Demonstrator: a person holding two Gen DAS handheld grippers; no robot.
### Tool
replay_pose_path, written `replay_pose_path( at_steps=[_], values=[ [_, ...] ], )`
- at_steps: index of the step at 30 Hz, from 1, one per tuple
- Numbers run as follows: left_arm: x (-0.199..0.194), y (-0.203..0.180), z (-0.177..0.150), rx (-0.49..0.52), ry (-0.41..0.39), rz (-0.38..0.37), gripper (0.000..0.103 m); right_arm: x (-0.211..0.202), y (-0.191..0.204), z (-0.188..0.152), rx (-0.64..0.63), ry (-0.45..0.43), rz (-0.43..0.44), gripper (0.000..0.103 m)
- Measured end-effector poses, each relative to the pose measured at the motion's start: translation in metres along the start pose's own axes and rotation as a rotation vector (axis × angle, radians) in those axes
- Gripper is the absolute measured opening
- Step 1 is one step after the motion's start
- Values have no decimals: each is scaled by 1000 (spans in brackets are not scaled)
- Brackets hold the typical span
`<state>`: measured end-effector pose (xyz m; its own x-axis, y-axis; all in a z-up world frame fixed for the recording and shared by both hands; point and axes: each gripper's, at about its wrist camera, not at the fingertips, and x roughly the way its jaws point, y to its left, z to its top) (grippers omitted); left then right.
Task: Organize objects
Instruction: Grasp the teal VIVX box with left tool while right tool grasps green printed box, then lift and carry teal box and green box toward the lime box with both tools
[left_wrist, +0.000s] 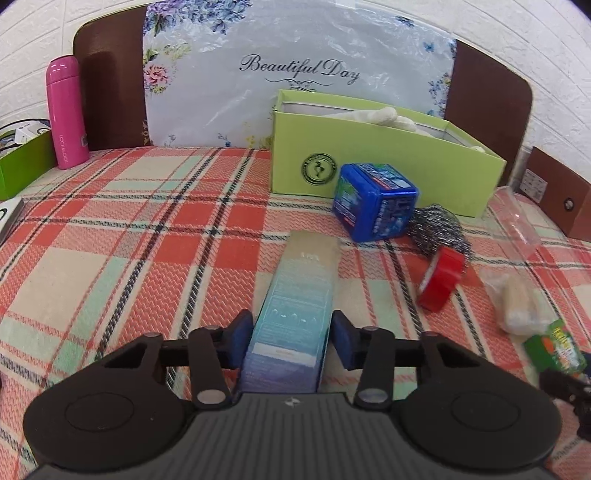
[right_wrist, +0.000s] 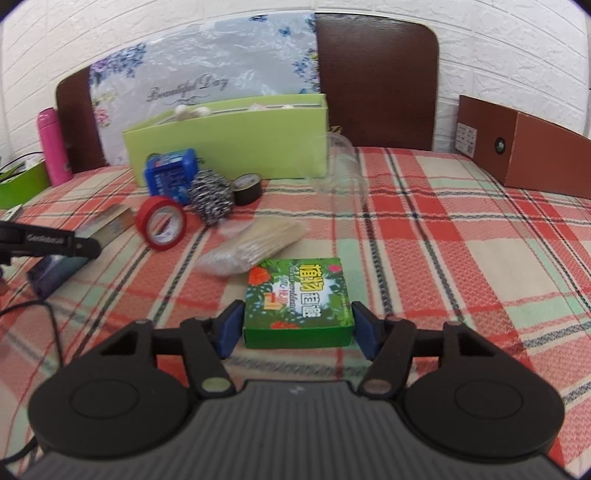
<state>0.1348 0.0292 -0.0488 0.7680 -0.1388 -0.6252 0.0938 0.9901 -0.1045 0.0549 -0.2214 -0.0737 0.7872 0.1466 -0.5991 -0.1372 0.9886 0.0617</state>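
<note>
Our left gripper (left_wrist: 291, 341) has its jaws clamped on the long pale-blue carton (left_wrist: 295, 317); our right gripper (right_wrist: 297, 325) grips the flat green printed box (right_wrist: 299, 306), both low over the plaid-covered worktop (right_wrist: 461, 258).

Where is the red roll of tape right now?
The red roll of tape stands on edge on the plaid cloth, left of centre in the right wrist view, just in front of the steel wool scourer and beside the clear packet of wooden sticks.

White brick-pattern wall (right_wrist: 517, 44) behind a dark brown headboard (right_wrist: 376, 81), plaid-covered surface (left_wrist: 129, 236) in front.
</note>
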Motion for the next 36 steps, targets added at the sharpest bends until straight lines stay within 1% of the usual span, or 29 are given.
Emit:
replay_pose_path(
  at_steps=[3, 6, 8, 10, 12, 16, 21, 27, 29, 30, 31, 32, 36],
  values=[
    [-11, -9, -10, -12, -6, -18, 41, -10, 9, -5, -17, 10, 67, 61],
    [-21, -25, -21, 15, -10, -53, 41, -19, 21, -7, -42, 6, 130, 61],
    [-27, -38, -26, 51, -9, -73, 42, -20, 27, -7, -61, 2, 148, 61],
    [-29, -48, -29, 78, -14, -63, 44, -19, 31, -8, -71, 5, 147, 62],
    [-26, -53, -31, 104, -18, -42, 50, -19, 31, -9, -70, 8, 139, 62],
    [-25, -55, -31, 98, -23, -33, 54, -17, 27, -11, -59, 14, 122, 63],
    [-24, -53, -31, 97, -27, -45, 53, -15, 25, -12, -50, 10, 120, 66],
    [-21, -53, -29, 89, -29, -44, 53, -15, 27, -10, -49, -2, 118, 70],
    [-22, -52, -29, 90, -32, -46, 48, -15, 26, -9, -46, -9, 116, 70],
    [-22, -51, -29, 92, -35, -46, 44, -15, 26, -10, -44, -8, 118, 69],
    [-23, -50, -29, 92, -35, -45, 43, -14, 25, -9, -42, -4, 122, 64],
    [-23, -49, -29, 89, -35, -50, 43, -13, 25, -9, -39, 0, 131, 61],
    [-25, -47, -28, 74, -36, -59, 41, -13, 27, -9, -46, -4, 134, 61]
  ],
)
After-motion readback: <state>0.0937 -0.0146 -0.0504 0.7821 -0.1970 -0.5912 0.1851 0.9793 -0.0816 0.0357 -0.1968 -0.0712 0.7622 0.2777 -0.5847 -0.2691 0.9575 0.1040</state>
